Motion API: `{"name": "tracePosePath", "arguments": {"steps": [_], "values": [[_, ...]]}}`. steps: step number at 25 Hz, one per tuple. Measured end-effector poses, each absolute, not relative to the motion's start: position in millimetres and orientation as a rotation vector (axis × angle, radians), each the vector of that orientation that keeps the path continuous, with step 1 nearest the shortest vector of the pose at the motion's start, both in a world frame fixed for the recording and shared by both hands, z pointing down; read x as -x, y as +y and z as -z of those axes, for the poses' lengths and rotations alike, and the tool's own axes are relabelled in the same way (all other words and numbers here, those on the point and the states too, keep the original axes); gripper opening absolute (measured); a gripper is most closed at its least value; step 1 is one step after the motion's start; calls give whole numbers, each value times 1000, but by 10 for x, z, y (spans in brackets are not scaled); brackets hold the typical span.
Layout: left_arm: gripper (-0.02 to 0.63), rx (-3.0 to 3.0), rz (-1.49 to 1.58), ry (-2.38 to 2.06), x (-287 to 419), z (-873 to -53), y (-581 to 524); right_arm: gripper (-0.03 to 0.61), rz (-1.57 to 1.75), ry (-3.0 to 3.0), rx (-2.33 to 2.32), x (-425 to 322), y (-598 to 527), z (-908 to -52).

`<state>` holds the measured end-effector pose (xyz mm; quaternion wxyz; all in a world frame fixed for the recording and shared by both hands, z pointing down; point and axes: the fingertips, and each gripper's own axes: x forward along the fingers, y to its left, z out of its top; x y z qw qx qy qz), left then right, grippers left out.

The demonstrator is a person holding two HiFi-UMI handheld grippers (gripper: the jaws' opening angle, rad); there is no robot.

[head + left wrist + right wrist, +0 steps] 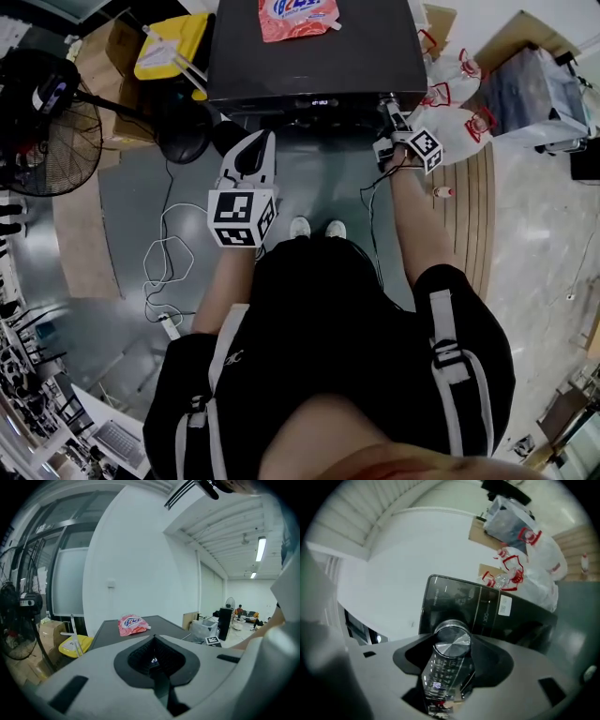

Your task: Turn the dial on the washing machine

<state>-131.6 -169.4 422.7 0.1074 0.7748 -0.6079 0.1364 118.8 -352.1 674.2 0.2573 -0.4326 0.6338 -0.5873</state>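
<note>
Person standing before black washing machine (309,56), seen from above. Right gripper (392,112) reaching to control panel (487,609) on machine's front. Its fingers (379,681) gripping silver dial (452,639), dial sitting in notch between them. Left gripper (255,141) hovering in front of machine, left of right gripper, touching nothing. Its fingers (93,686) pressing together, nothing between them. Pink detergent pouch (298,17) lying on machine's lid. Black fan (42,122) standing at left. White bags (464,127) sitting on floor at right.
</note>
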Motion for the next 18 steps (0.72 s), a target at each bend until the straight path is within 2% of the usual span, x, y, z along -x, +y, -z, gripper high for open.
{"name": "tracePosePath", "arguments": {"steps": [4, 8, 14, 18], "values": [[-6, -2278, -409, -1804, 1359, -4213, -1616, 239, 1571, 1683, 1194, -1195, -3518, -6746], [-6, -2278, -396, -1811, 1391, -4220, -1550, 239, 1404, 1962, 1419, -1163, -3453, -6656], [-6, -2288, -353, -1797, 1353, -4227, -1521, 241, 689, 2715, 1889, -1056, -3293, -6436], [-6, -2293, -351, -1789, 1307, -4231, -1518, 241, 225, 2965, 2031, -958, -3314, -6329]]}}
